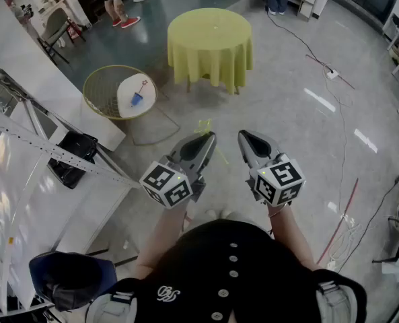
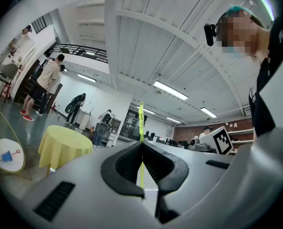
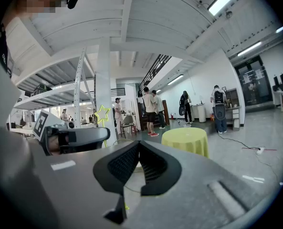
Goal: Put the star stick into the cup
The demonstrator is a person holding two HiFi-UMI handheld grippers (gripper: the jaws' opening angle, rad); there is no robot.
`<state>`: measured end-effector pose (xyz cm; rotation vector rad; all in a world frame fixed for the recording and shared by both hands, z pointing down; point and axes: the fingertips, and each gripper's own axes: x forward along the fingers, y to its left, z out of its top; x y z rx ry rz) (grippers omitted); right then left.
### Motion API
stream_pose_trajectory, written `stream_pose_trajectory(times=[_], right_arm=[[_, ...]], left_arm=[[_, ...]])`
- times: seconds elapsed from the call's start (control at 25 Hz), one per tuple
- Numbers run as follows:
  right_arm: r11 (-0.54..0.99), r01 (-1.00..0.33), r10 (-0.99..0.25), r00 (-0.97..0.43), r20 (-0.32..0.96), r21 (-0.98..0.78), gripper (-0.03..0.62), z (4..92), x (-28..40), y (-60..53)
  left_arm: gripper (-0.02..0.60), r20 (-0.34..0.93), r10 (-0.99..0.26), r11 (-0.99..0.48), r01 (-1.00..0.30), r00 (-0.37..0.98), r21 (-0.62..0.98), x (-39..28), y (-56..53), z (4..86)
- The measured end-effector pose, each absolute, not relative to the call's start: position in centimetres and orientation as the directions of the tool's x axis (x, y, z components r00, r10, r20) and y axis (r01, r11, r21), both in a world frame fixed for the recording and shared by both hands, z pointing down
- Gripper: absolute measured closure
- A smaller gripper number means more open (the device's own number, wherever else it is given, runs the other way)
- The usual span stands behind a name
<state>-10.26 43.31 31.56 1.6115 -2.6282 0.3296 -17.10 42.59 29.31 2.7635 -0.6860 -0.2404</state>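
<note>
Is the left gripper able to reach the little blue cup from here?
Probably not yet. The left gripper, shut on the star stick, hovers by the person; the blue cup sits far off across the floor. Nothing seems to block the way.

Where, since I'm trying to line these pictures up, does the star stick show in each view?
Head view: the star stick is faint, near centre, just ahead of the left gripper.
Left gripper view: the star stick is a thin upright yellow line at centre, clamped between the fingers.
Right gripper view: its star is left of centre.
Shared landmark: the round yellow table.
</note>
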Motion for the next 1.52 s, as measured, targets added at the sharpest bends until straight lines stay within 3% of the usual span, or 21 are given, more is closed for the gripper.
stream_pose_trajectory(times=[0.68, 1.52], right_arm=[[0.407, -0.906, -0.896, -0.421, 0.143, -0.116, 0.592, 31.5, -9.1, 43.4], [0.35, -0.917, -0.91, -0.382, 0.164, -0.193, 0.592, 34.1, -12.5, 42.6]], left_arm=[[0.569, -0.11, -0.396, -0.892, -0.353, 0.912, 0.283, -14.8, 42.5, 28.8], [0.569, -0.113, -0.4, -0.876, -0.344, 0.909, 0.338, -19.6, 40.9, 30.3]])
